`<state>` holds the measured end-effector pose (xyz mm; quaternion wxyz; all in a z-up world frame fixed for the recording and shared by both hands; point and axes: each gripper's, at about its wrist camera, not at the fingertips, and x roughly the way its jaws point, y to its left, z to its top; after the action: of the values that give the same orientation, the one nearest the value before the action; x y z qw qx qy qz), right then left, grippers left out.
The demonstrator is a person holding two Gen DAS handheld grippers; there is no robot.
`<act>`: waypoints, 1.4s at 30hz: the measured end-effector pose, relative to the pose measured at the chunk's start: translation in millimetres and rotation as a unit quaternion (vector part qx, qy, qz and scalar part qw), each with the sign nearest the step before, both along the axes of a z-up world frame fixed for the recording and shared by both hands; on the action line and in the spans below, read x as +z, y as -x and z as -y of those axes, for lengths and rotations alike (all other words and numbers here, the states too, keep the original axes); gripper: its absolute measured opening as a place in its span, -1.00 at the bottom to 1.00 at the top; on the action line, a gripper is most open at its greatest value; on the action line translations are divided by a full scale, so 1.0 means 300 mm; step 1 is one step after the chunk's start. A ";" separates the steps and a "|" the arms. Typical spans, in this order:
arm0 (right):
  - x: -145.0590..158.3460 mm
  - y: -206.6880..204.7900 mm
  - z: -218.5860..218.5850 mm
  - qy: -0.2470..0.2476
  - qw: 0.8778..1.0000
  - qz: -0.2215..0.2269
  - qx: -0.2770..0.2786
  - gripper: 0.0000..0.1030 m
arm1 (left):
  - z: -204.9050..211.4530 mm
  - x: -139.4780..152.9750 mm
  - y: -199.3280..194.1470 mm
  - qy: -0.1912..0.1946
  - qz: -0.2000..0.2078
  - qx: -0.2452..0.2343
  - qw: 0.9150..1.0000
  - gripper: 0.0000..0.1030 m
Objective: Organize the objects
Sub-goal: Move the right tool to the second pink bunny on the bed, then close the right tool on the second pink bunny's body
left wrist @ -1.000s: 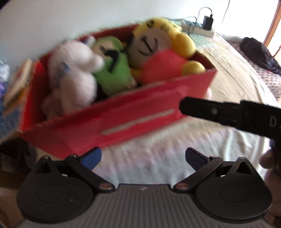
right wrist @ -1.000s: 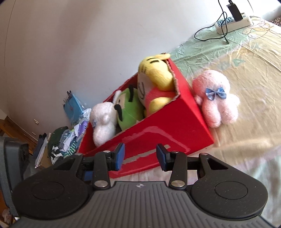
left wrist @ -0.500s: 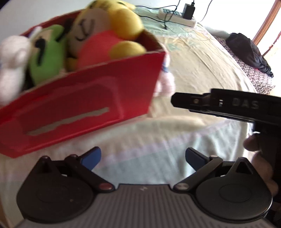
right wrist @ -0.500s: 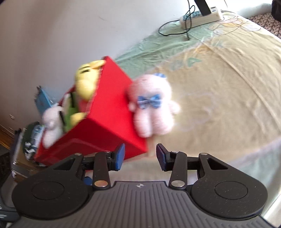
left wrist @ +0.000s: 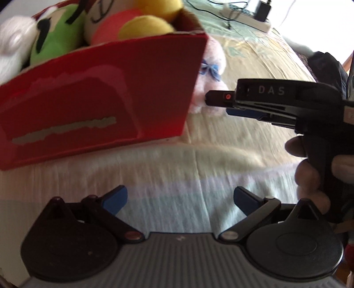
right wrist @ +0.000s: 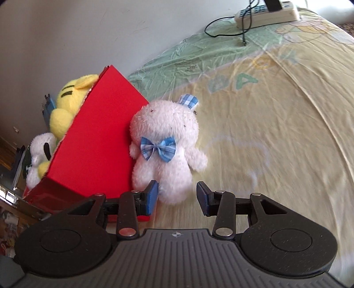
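A red box [left wrist: 99, 97] [right wrist: 93, 144] on the bed holds a yellow plush [left wrist: 141, 24] [right wrist: 66, 104], a green plush [left wrist: 55, 42] and a white plush [left wrist: 11, 44] [right wrist: 37, 152]. A pale pink plush [right wrist: 166, 150] [left wrist: 210, 73] with a blue bow leans against the box's right end. My right gripper [right wrist: 177, 196] is open, its blue pads either side of the plush's feet, not touching. In the left wrist view that right gripper [left wrist: 218, 100] points at the pink plush. My left gripper [left wrist: 180, 199] is open over the bedsheet, holding nothing.
A yellow and green bedsheet [right wrist: 276, 121] covers the bed. A white power strip with cables [right wrist: 265, 11] lies at the far edge by the wall. A dark bundle of cloth [left wrist: 327, 68] lies at the right. Clutter [right wrist: 13, 177] sits beside the bed at left.
The right gripper has swung right and closed in on the pink plush, which now sits between its pads. The left gripper view has shifted right along the box's front.
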<state>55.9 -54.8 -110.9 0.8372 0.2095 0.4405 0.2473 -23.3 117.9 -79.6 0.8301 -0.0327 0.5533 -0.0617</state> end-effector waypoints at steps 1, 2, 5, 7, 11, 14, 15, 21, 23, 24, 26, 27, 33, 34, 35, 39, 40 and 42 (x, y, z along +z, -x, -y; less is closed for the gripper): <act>-0.005 -0.007 -0.004 -0.002 1.000 0.002 0.004 -0.17 | -0.003 0.000 -0.001 0.002 0.000 0.006 1.000 0.97; -0.009 -0.013 -0.008 -0.006 1.000 0.006 0.006 -0.19 | -0.005 0.000 -0.003 0.005 0.001 0.011 1.000 0.97; -0.021 -0.028 -0.014 -0.017 1.000 0.007 0.020 -0.39 | -0.002 0.006 -0.007 0.008 0.009 0.024 1.000 0.97; -0.024 -0.028 -0.006 -0.022 0.999 0.008 0.023 -0.44 | 0.007 0.017 -0.006 0.005 0.019 0.026 0.999 0.96; -0.018 -0.011 0.034 -0.031 0.999 0.001 0.031 -0.47 | 0.025 0.052 -0.013 0.005 0.044 0.011 0.999 0.94; -0.017 0.028 0.081 -0.030 0.998 -0.007 0.046 -0.47 | 0.044 0.079 -0.015 0.012 0.059 -0.014 0.998 0.94; -0.019 0.044 0.098 -0.030 0.998 -0.012 0.054 -0.47 | 0.051 0.086 -0.013 0.015 0.063 -0.024 0.998 0.94; -0.028 0.135 0.212 -0.037 0.994 -0.045 0.094 -0.36 | 0.097 0.084 -0.017 0.030 0.066 -0.075 0.995 0.89; -0.022 0.140 0.252 -0.057 0.993 -0.055 0.092 -0.35 | 0.113 0.082 -0.026 0.033 0.066 -0.083 0.994 0.87; -0.018 0.137 0.272 -0.071 0.992 -0.057 0.085 -0.34 | 0.120 0.080 -0.034 0.033 0.067 -0.085 0.994 0.85; -0.014 0.117 0.309 -0.097 0.992 -0.056 0.060 -0.33 | 0.137 0.077 -0.050 0.034 0.068 -0.085 0.993 0.81; -0.017 0.105 0.322 -0.107 0.992 -0.056 0.045 -0.33 | 0.146 0.074 -0.061 0.032 0.069 -0.083 0.994 0.79; -0.065 0.009 0.277 -0.152 0.985 -0.077 0.027 -0.20 | 0.198 0.017 -0.114 0.023 0.056 -0.077 0.995 0.67; -0.073 -0.002 0.259 -0.158 0.983 -0.081 0.035 -0.14 | 0.202 0.005 -0.120 0.023 0.051 -0.076 0.996 0.63; -0.079 -0.011 0.244 -0.166 0.981 -0.087 0.042 -0.11 | 0.205 -0.005 -0.126 0.023 0.046 -0.077 0.996 0.58; -0.088 -0.004 0.191 -0.178 0.977 -0.096 0.063 -0.19 | 0.212 -0.009 -0.123 0.008 0.052 -0.082 0.995 0.50; -0.086 0.005 0.187 -0.173 0.978 -0.092 0.066 -0.20 | 0.207 -0.006 -0.115 0.007 0.053 -0.085 0.995 0.50; -0.084 0.024 0.193 -0.171 0.979 -0.090 0.067 -0.22 | 0.198 0.000 -0.097 0.011 0.052 -0.092 0.994 0.50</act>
<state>48.8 -112.7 -136.0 0.7272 0.3416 0.4783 0.3545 5.8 58.6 -79.4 0.8479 0.0122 0.5097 -0.1452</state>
